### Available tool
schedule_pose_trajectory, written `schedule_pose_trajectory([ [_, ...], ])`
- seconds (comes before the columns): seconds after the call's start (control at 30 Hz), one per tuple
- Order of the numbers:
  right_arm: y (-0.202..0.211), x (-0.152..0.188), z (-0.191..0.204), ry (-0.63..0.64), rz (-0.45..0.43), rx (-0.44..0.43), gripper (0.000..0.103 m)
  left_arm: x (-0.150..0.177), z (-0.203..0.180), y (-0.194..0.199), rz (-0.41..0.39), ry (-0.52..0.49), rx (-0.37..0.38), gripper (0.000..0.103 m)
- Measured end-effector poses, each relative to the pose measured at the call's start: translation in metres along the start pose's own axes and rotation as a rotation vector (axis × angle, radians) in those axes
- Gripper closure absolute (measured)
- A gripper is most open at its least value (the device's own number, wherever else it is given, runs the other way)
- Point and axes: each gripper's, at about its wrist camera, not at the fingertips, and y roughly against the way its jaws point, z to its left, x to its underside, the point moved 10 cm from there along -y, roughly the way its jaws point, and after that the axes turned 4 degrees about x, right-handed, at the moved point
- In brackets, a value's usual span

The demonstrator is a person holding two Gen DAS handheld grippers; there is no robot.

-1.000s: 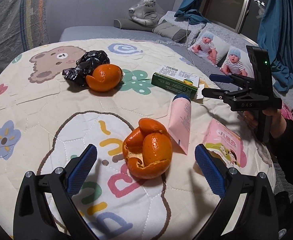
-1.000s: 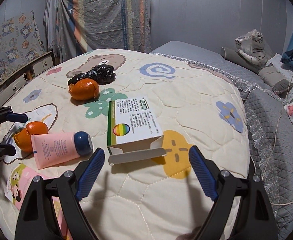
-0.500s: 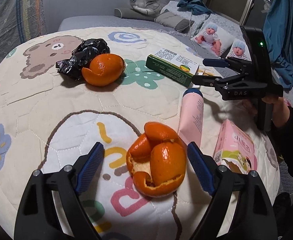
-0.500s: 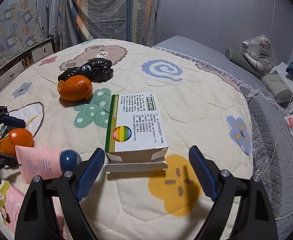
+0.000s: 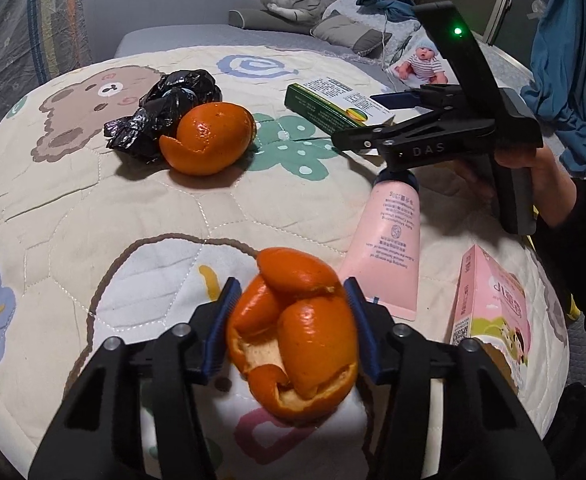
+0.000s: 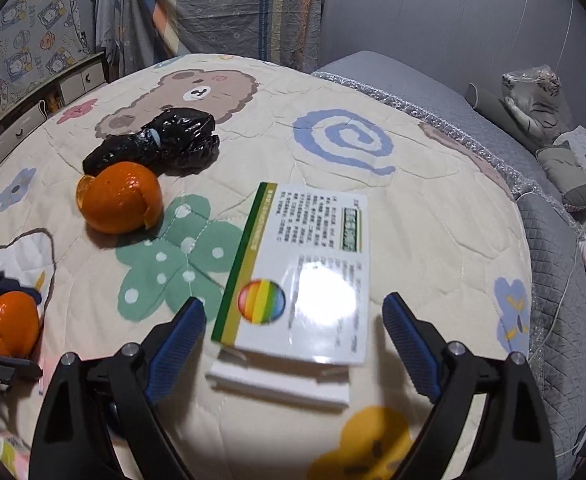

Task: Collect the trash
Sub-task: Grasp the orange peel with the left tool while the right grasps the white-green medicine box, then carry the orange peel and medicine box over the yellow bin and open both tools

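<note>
Since a second ago the left gripper (image 5: 289, 320) has been closing, and its blue pads now sit against both sides of the near orange peel (image 5: 295, 340), which lies on the quilt (image 5: 73, 208) at the near edge. Over the same second the right gripper (image 6: 293, 344) has advanced over the green-and-white box (image 6: 297, 276); its jaws stand spread wide, one pad on each side of the box's near end, with no contact visible.

Progress is judged early. No item appears collected yet. Remaining on the quilt are a second orange peel (image 5: 209, 138) beside a crumpled black bag (image 5: 161, 114) at the far left, a pink tube (image 5: 389, 248), and a pink packet (image 5: 489, 312) at the near right. No bin is visible.
</note>
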Motion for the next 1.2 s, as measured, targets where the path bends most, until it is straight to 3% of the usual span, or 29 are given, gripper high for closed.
schedule_pose_trajectory([
  [0.07, -0.004, -0.004, 0.004, -0.008, 0.02, -0.019, 0.038, -0.001, 0.002, 0.002, -0.012, 0.014, 0.012, 0.062],
  [0.17, -0.005, -0.007, 0.005, -0.036, 0.026, -0.017, 0.038, -0.002, 0.003, 0.008, -0.034, 0.034, 0.03, 0.069],
  [0.37, 0.024, -0.018, 0.005, -0.069, -0.042, -0.015, 0.039, -0.011, 0.008, 0.027, -0.087, 0.077, 0.013, 0.074],
  [0.63, 0.1, -0.015, -0.002, -0.151, -0.16, -0.091, 0.039, -0.044, -0.009, 0.088, -0.226, 0.068, -0.113, 0.074],
  [0.8, 0.15, 0.014, -0.019, -0.229, -0.217, -0.1, 0.039, -0.067, -0.055, 0.108, -0.289, 0.018, -0.092, 0.074],
  [1.2, 0.232, 0.12, -0.101, -0.444, -0.29, 0.049, 0.039, -0.098, -0.194, 0.106, -0.333, -0.14, 0.062, 0.074],
])
